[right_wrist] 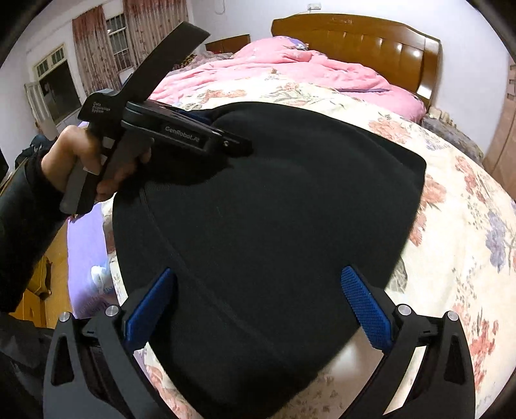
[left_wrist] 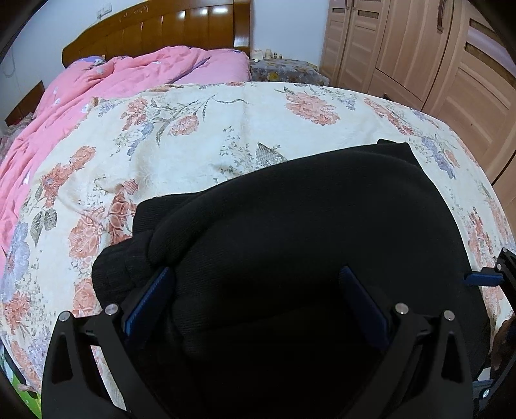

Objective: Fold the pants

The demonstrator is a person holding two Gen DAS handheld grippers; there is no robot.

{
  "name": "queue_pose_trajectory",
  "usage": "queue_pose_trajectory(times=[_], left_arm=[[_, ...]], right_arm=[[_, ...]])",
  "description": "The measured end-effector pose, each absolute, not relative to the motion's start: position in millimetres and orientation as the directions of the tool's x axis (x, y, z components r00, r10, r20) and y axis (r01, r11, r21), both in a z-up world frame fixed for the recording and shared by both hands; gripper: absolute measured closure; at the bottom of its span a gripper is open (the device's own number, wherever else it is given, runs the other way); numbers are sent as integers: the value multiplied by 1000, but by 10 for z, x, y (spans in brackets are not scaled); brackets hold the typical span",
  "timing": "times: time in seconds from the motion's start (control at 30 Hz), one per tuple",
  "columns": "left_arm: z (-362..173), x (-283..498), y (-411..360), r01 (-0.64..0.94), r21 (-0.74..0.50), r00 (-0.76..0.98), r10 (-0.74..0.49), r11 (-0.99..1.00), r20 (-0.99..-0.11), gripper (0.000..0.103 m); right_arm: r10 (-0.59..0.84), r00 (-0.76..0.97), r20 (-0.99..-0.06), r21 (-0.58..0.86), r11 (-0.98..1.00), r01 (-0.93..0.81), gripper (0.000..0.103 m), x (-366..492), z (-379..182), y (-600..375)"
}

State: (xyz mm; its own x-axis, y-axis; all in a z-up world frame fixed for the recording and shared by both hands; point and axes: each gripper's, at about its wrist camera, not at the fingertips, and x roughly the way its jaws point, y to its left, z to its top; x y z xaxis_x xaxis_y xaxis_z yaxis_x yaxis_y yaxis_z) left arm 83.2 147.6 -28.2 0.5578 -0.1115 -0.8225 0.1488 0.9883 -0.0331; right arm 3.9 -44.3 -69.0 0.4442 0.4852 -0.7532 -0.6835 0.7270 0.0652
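Left claw (left_wrist: 256,299): blue pads spread wide, black pants (left_wrist: 290,232) directly beneath and between them; not clamped on any cloth that can be seen. A rolled or bunched edge of the fabric sits against the left pad (left_wrist: 151,296).

Right claw (right_wrist: 258,299): pads likewise wide apart, poised over the near end of the pants (right_wrist: 274,209); nothing gripped. A seam line runs diagonally across the fabric between the pads.

Pants lie as a folded dark mass on the bed, on a cream floral bedspread (left_wrist: 200,135), near the foot end and close to the bed's edge.

In the right wrist view the left claw (right_wrist: 200,117) appears from the side, held by the person's hand (right_wrist: 80,161) in a dark sleeve, its tip at the far left corner of the pants; its pad spacing cannot be read from this angle.

Farther back: a pink quilt (left_wrist: 106,83) bunched toward the head of the bed, then the brown wooden headboard (left_wrist: 161,29). A wooden wardrobe (left_wrist: 419,58) stands off to one side; a curtained window (right_wrist: 119,35) is on the other.
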Motion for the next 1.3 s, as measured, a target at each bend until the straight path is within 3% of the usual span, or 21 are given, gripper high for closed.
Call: queue_pose_trajectory(times=[0.17, 0.3, 0.57, 0.73, 0.93, 1.17, 1.3], left_arm=[[-201, 696, 1351, 113, 75, 605, -8, 991, -796, 2], [123, 200, 1290, -4, 138, 732, 97, 990, -674, 2], [289, -624, 1409, -123, -6, 768, 92, 992, -633, 2], [333, -995, 1383, -245, 52, 785, 229, 968, -575, 1], [302, -1217, 1154, -209, 32, 778, 186, 977, -600, 2], [182, -1291, 947, -267, 91, 710, 260, 959, -655, 2], [158, -1390, 871, -218, 78, 715, 213, 973, -666, 2]], right_arm=[[418, 458, -785, 30, 764, -645, 4, -95, -593, -546], [368, 546, -753, -29, 810, -586, 4, -182, -402, -628], [342, 611, -714, 16, 880, -474, 4, -412, -340, -785], [352, 611, -709, 35, 883, -468, 4, -662, -421, -749], [277, 662, -697, 19, 929, -370, 4, -912, -404, -794], [200, 688, -698, 38, 969, -243, 4, -1053, -426, -964], [165, 696, -699, 18, 977, -214, 4, -1162, -434, -941]])
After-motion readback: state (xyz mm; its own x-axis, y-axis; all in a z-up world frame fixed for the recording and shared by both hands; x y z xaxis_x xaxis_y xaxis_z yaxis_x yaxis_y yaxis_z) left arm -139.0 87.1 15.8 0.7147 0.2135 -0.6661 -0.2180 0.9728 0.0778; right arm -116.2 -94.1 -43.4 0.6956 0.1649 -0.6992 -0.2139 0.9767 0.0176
